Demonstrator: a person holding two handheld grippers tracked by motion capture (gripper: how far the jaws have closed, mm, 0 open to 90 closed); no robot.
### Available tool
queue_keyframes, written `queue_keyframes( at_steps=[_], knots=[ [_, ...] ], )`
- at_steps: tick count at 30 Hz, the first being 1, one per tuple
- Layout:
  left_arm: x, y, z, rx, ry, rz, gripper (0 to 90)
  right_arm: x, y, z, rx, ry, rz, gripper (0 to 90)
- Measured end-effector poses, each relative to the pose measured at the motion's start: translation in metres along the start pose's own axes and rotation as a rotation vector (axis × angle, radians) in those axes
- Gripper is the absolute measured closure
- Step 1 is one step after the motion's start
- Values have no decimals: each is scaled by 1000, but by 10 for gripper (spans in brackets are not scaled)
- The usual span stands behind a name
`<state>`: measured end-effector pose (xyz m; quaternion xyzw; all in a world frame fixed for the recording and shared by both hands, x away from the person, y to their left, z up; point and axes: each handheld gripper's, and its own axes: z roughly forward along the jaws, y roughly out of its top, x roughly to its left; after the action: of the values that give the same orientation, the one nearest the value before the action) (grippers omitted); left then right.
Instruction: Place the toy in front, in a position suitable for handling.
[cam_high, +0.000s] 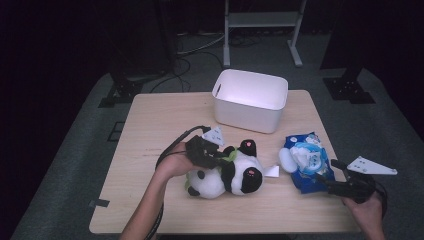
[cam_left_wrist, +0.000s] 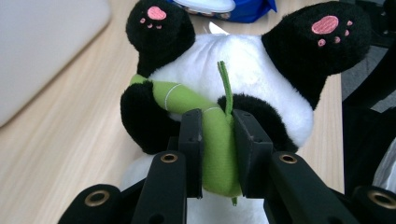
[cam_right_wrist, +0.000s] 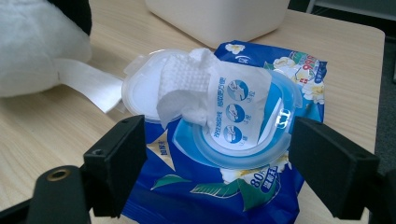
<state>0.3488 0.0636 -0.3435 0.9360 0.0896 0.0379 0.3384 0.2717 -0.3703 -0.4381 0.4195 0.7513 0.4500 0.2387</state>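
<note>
A plush panda (cam_high: 227, 175) lies on its back in the middle of the wooden table (cam_high: 150, 125), black feet with pink pads toward the right. My left gripper (cam_high: 212, 156) is shut on the green plush bamboo stalk (cam_left_wrist: 217, 149) that the panda hugs; both pads press its sides. A blue pack of wet wipes (cam_high: 306, 162) lies to the panda's right, lid flipped open, a white wipe (cam_right_wrist: 184, 86) sticking out. My right gripper (cam_high: 327, 181) stands open just short of the pack's near edge, jaws spread wide on either side of the pack (cam_right_wrist: 233, 154) without touching it.
A white plastic bin (cam_high: 250, 100) stands at the table's far edge, behind the panda and the wipes. A white cloth tag (cam_right_wrist: 88, 81) trails from the panda toward the pack. Dark stands and cables sit on the floor beyond.
</note>
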Motion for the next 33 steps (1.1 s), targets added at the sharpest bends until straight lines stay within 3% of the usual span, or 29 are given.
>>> queue_keyframes(
  at_steps=[5,9,15,22,33],
  knots=[
    [-6,-2,14,-17,-44,-2,739,0,0,0,-6,0,-6,181],
    [-9,-8,15,-34,-58,-18,714,1,0,1,-4,1,-6,181],
    [-11,-15,11,-67,-93,-28,591,4,0,4,9,10,-13,181],
    [-10,-26,-9,-108,-73,-21,521,5,-1,6,11,13,-11,181],
    [1,-69,-32,-159,-25,-105,455,6,-1,8,19,14,-8,181]
  ],
)
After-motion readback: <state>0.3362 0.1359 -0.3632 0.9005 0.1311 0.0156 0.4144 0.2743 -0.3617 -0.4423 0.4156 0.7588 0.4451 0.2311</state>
